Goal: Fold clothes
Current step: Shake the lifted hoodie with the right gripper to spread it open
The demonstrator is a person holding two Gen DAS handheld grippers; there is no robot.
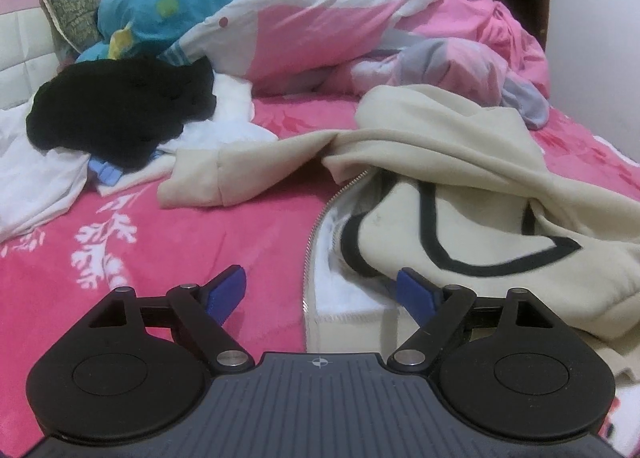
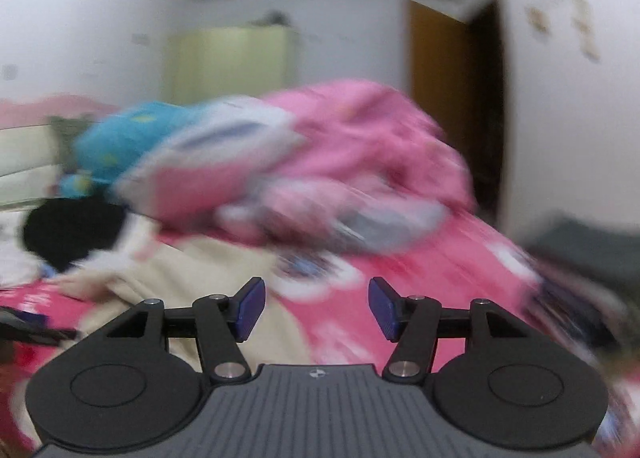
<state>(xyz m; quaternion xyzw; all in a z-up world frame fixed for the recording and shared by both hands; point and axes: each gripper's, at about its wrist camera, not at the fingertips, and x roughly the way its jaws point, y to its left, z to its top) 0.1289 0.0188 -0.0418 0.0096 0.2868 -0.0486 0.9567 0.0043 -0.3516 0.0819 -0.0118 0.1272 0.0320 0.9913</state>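
We're between folds: the cream zip-up fleece hoodie [image 1: 460, 193] lies rumpled on the pink floral bedsheet [image 1: 168, 225] at 2 o'clock, left tool [image 1: 320, 294] and right tool [image 2: 316, 308] both wide and empty, so next we'd grab its hem.

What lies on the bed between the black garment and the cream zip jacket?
In the left wrist view, white cloth and the jacket's own sleeve lie beside the black garment.

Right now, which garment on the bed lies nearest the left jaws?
The cream zip-up hoodie with the black outline print; its zipper edge sits just ahead of the open jaws. The black garment and white clothes lie farther back left.
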